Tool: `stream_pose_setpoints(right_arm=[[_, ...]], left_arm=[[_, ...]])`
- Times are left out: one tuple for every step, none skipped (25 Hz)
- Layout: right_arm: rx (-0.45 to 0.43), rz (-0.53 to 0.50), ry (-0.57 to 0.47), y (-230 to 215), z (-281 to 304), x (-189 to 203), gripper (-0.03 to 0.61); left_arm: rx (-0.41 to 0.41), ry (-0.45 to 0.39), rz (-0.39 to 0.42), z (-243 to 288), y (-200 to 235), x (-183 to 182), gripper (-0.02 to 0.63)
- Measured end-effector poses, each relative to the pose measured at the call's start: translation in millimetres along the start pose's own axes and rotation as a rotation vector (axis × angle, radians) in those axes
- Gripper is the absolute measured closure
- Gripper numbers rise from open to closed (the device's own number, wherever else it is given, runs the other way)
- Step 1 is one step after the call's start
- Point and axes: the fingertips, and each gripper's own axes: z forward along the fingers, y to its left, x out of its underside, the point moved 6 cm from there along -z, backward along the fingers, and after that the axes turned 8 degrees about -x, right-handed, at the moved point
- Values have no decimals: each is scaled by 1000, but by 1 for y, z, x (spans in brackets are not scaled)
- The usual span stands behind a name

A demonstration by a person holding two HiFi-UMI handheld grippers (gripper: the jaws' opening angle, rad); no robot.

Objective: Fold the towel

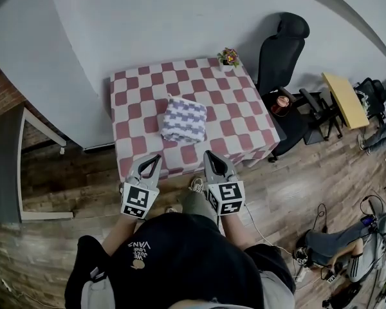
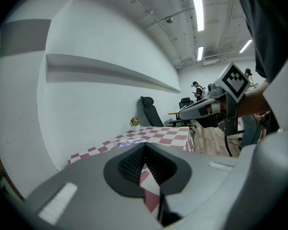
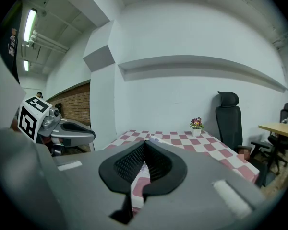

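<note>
Two claws, both closed on nothing. Left claw (image 1: pixel 153 158) and right claw (image 1: pixel 209 154) sit side by side just off the near edge of the tabletop (image 1: pixel 244 108), tips pointing toward the far wall and slightly down.

The towel (image 1: pixel 184 120) lies mid-tabletop as a compact, roughly square bundle, slightly skewed to the check pattern, and looks folded already. I can't call a long axis from here.

Key relation: the towel is straight ahead on the far side of both claws, about centred on the gap between them. Neither hand is clearly nearer, so it's a symmetric reach. Both claws are well apart from the cloth, with no contact.

My read: either the fold is done and the hands are parked, or another fold is needed. In that case both claws must open before they go in.

The flower pot (image 1: pixel 229 57) on the far right corner is well clear of the reach path.
</note>
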Motion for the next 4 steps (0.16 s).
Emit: stream_pose_setpoints(right_arm=[[2,0,1,-1,1,1,574],[3,0,0,-2,1,1,574],[5,1,-3,-2,2,0,574],[6,3,-5,-3,2,-1,574]], left_arm=[[0,0,2,1,0,0,611],[0,1,3,2,1,0,611],[1,2,3,3,1,0,612],[1,2,4,4,2,1,611]])
